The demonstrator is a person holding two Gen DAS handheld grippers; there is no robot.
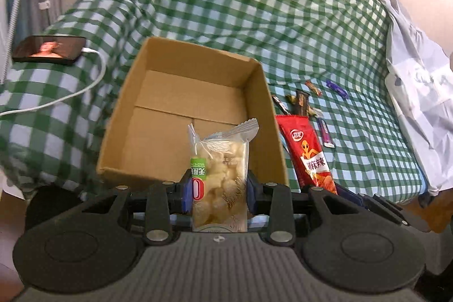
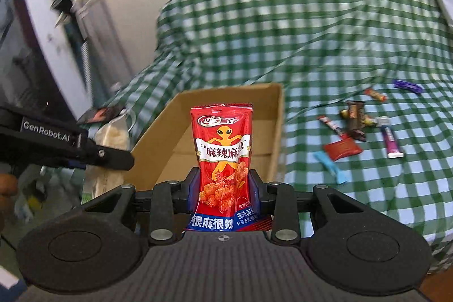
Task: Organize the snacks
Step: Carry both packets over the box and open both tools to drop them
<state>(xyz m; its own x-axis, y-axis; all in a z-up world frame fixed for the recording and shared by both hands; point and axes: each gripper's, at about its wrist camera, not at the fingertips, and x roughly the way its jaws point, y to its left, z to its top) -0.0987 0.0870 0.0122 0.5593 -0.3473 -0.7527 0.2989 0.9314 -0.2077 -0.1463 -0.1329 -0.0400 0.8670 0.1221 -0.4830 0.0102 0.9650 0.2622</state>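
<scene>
Seen from the left wrist camera, the left gripper point(image 1: 219, 188) clamps a clear packet of pale puffed snacks point(image 1: 219, 174) between its blue pads, the packet standing upright with its crimped top over the near wall of an open cardboard box point(image 1: 181, 92), whose floor is bare. The box sits on a bed covered in a green-and-white checked sheet point(image 1: 254, 4). Just right of the box, a red spicy-snack packet point(image 1: 307, 149) with an orange alien figure is in the air, its lower end disappearing behind the gripper body. Farther back on the sheet lie scattered small wrapped sweets point(image 1: 304, 101), among them a purple-wrapped one point(image 1: 337, 88). A phone point(image 1: 48, 50) with a white charging cable point(image 1: 85, 87) rests on the bed at left, and a white plastic bag point(image 1: 419, 81) is heaped at right. From the right wrist camera, the right gripper point(image 2: 223, 186) pinches the red spicy-snack packet upright between its pads, in front of the near right corner of the cardboard box. The left gripper, marked with white lettering, enters from the left edge holding the pale snack packet beside the box. To the right, on the checked sheet, lie the loose sweets: a light blue wrapper point(image 2: 331, 166), a small red sachet point(image 2: 342, 149), a brown bar point(image 2: 355, 118) and a purple stick point(image 2: 392, 143), well apart from the box.
</scene>
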